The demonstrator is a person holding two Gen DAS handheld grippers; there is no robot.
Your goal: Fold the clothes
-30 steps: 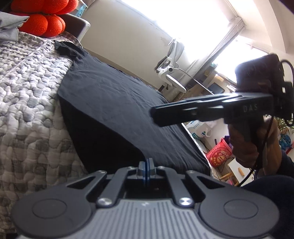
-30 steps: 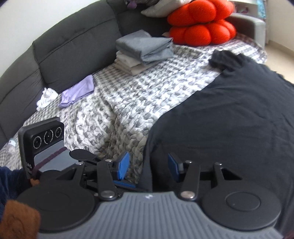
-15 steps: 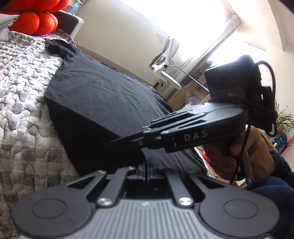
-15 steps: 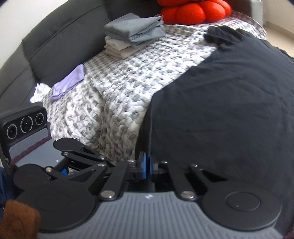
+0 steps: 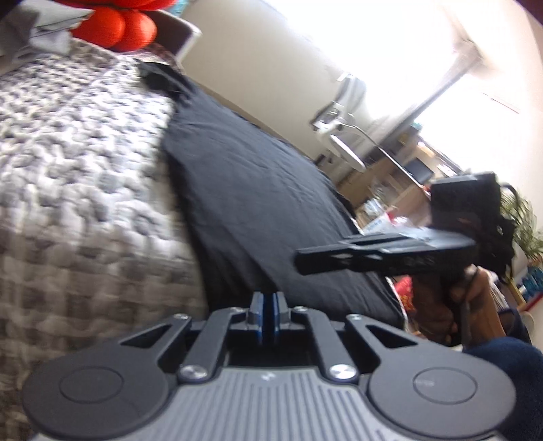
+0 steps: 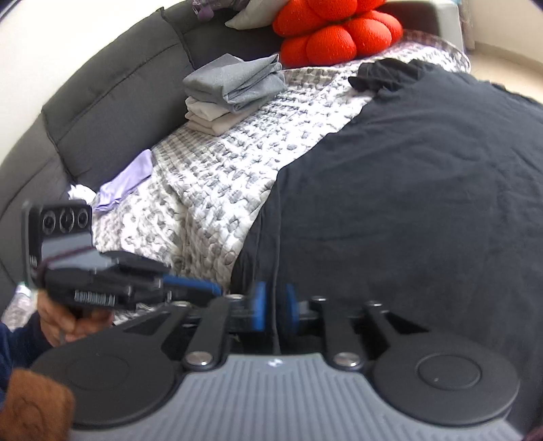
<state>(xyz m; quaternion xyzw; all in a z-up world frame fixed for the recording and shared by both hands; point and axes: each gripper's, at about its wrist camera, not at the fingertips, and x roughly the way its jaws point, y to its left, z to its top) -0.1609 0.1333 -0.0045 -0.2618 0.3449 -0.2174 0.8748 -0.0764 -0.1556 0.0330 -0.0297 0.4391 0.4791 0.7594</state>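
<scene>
A black garment (image 5: 258,190) (image 6: 407,203) lies spread flat over a grey-and-white quilt (image 6: 220,176). My right gripper (image 6: 275,307) sits at the garment's near left edge. Its jaws are opening, and the dark edge of the cloth runs between the blue pads without being pressed. In the left wrist view the right gripper (image 5: 300,263) hovers side-on over the garment's near corner. My left gripper (image 5: 267,305) is shut just short of the garment's near hem, with no cloth visibly pinched. In the right wrist view the left gripper (image 6: 217,288) points at that same corner from the left.
A stack of folded grey and beige clothes (image 6: 234,91) rests by the dark sofa back (image 6: 101,112). A red knotted cushion (image 6: 336,30) lies at the far end. A lilac cloth (image 6: 125,183) lies at the left. A white office chair (image 5: 342,135) stands beyond the bed.
The right gripper pinched shut at the garment's edge half a second ago and has parted again. The left gripper has slid closer to the garment's corner.
</scene>
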